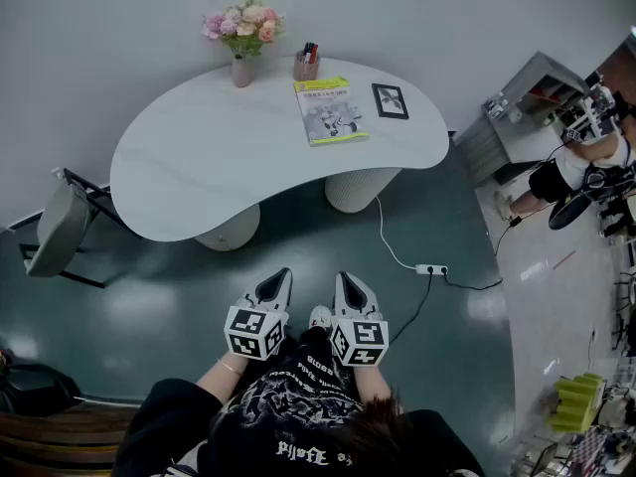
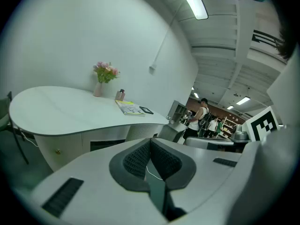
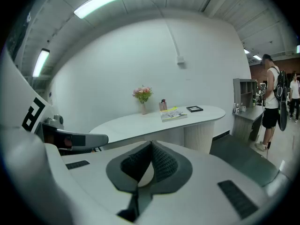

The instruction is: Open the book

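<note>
A closed book with a yellow-green and white cover lies flat near the back right of the white curved table. It also shows small and far off in the left gripper view as the book and in the right gripper view as the book. My left gripper and right gripper are held side by side close to my body, over the floor and well short of the table. Both are shut with nothing between their jaws.
On the table stand a vase of pink flowers, a pen cup and a black picture frame. A chair sits at the table's left. A power strip and its cable lie on the floor. A person stands at right.
</note>
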Tool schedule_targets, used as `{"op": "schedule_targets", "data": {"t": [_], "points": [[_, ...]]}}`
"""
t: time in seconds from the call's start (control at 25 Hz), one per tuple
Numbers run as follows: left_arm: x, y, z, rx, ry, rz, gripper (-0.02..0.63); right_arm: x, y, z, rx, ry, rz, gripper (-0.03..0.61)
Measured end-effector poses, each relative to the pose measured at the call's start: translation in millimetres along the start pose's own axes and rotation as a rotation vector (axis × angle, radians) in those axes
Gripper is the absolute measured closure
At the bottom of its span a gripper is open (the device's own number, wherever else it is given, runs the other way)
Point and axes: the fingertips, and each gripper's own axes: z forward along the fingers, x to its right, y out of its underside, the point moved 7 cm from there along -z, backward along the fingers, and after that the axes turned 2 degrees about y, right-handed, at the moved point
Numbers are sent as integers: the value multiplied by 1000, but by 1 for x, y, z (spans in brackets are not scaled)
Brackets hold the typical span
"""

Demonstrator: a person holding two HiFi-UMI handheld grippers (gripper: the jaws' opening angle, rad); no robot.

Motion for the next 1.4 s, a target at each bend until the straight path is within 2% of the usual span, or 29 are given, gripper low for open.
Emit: {"op": "schedule_targets", "data": {"t": [0.2,0.36,0.52,0.88,1.2,1.4], "points": [[0,-2,-6,15,6,-13,591,-5,0,-1,3,11,-2,552],[-13,-3,-10,22,-3,-17,591,-11,-5,2,48,35,10,551],[-24,1,-13,14,-10,-1,591,-13,-4,4,59,60,-23,551],[-44,4,-25,14,-26,-34,591,-33,-5,12,64,49,-37,551],[-49,7,-15,4,-52,-30,591,-22,2,25,38,46,-22,551],[-48,-5,9,28,-81,-3,591,2,-11,44,57,22,-24,551]]}}
